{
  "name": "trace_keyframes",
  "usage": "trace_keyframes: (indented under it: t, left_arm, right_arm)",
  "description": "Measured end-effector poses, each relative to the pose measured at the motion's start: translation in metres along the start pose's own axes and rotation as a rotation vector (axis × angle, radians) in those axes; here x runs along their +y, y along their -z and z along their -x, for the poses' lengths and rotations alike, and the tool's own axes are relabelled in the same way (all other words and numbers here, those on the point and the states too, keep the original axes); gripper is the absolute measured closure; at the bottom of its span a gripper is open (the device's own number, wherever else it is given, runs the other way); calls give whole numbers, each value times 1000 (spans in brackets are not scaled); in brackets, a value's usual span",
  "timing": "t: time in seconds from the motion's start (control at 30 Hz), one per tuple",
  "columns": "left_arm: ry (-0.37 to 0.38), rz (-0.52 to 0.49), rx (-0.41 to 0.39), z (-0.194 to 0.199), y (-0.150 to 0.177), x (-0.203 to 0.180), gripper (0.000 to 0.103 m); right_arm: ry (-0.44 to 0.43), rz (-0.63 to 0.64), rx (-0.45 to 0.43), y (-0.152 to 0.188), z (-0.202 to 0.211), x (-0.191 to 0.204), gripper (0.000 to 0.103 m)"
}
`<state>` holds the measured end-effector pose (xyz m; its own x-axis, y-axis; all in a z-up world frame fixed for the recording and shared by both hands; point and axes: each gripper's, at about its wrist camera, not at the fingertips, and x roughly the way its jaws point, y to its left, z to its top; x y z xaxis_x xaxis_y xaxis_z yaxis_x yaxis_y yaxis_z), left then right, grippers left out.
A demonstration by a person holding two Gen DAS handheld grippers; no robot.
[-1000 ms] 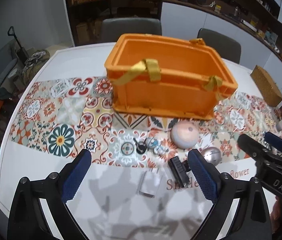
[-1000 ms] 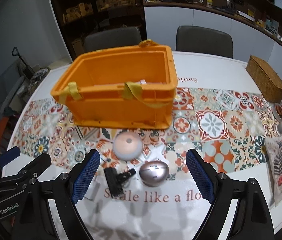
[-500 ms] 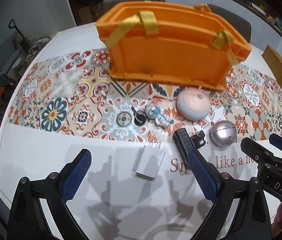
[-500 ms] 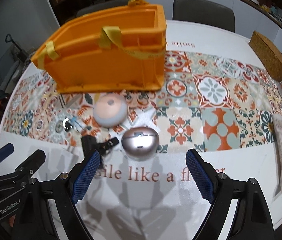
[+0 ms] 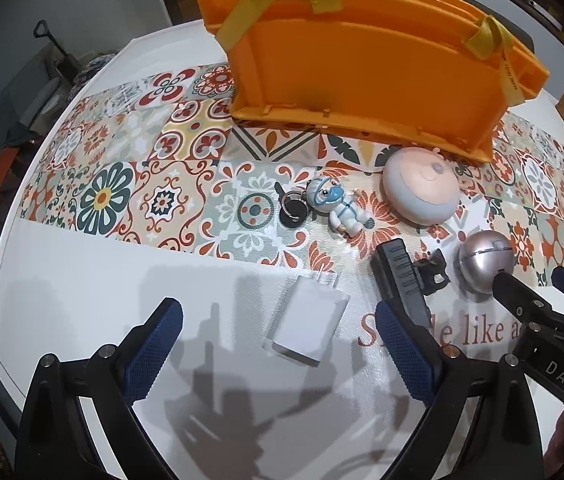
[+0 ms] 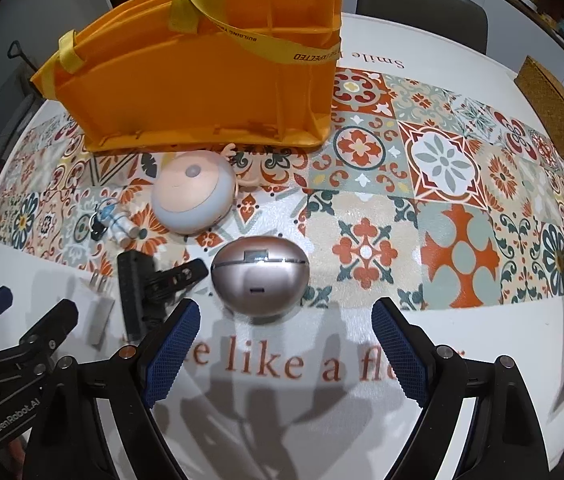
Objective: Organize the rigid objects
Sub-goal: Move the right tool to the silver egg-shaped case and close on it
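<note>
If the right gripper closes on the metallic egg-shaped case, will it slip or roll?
The case looks smooth and glossy, so it may slip between pads. Its rounded shape probably rolls if nudged. It seems rigid, with a seam around the middle.

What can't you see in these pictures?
- Inside of the orange crate: both views, its own near wall hides it.
- Black clip: right view, the right tongs cover its lower end.
- Table lettering: left view, cut by the tongs.
- Charger: right view, small, mostly in shadow.
</note>
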<state>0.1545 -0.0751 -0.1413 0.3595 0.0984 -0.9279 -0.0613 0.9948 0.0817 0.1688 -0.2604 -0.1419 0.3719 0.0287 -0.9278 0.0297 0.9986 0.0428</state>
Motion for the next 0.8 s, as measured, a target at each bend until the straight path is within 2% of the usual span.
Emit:
trace_keyframes:
  t: [0.43, 0.8]
  left_arm:
    - [-25, 39, 29, -19, 1, 1, 4]
    - [-35, 38, 27, -21, 2, 0, 4]
  right_arm:
    - [25, 64, 6, -4, -31, 12, 15]
    - [39, 91, 11, -12, -51, 20, 16]
